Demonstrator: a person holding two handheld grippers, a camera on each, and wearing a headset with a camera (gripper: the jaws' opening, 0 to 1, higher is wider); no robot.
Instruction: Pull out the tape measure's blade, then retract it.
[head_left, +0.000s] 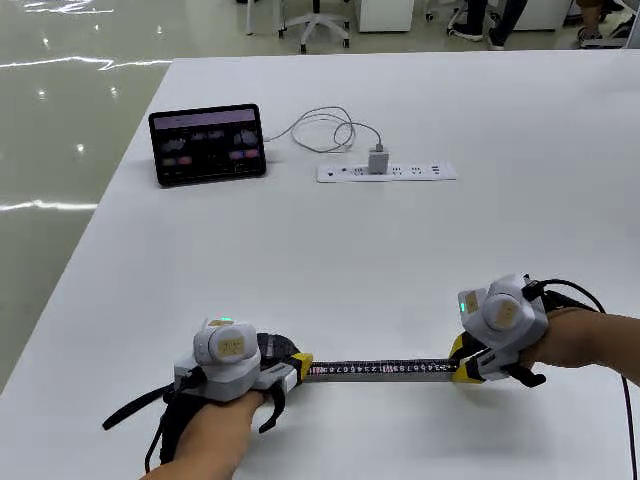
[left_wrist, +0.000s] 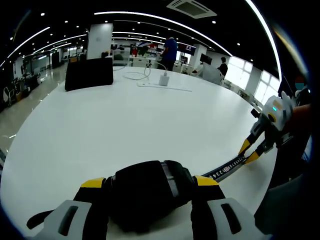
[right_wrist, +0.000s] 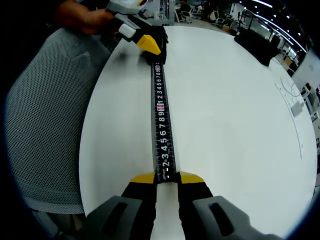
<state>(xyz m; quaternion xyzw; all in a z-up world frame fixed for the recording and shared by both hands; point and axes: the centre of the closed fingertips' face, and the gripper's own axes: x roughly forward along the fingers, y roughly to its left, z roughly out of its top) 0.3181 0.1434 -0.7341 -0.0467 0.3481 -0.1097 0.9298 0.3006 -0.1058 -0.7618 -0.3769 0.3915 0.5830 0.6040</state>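
Now, left claw (left_wrist: 149, 181): clamped on tape measure (left_wrist: 145, 205) case
right claw (right_wrist: 167, 177): pinching blade (right_wrist: 161, 120) tip
blade: stretched between claws, over bench (head_left: 400, 260)

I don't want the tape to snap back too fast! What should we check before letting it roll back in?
1. Body held: the left gripper clamps the black tape measure case: ok.
2. Tip held: the right gripper is shut on the end of the dark numbered blade: ok.
3. Blade straight, no kinks: ok.
4. Nothing lying across it on the white table: ok.
5. The black tablet and white power strip are well away: ok.
6. Whether the case's lock is off: cannot tell.
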